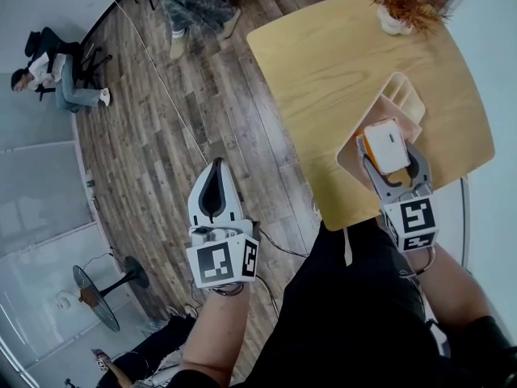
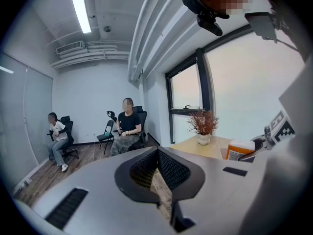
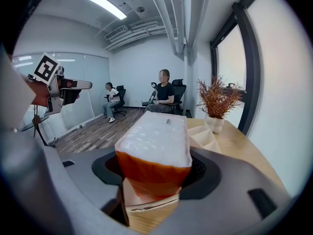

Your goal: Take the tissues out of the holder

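Right tool [image 3: 154, 173] grips a blocky, plastic-wrapped orange-and-white tissue pack [image 3: 155, 138].

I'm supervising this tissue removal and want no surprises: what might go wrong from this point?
1. The right gripper grips the tissue pack while the left gripper hangs off the table, shut and empty. Nothing steadies the holder, so it may lift or slide with the pack.
2. The holder sits near the table's edge closest to the person, so a drag that way might tip it off.
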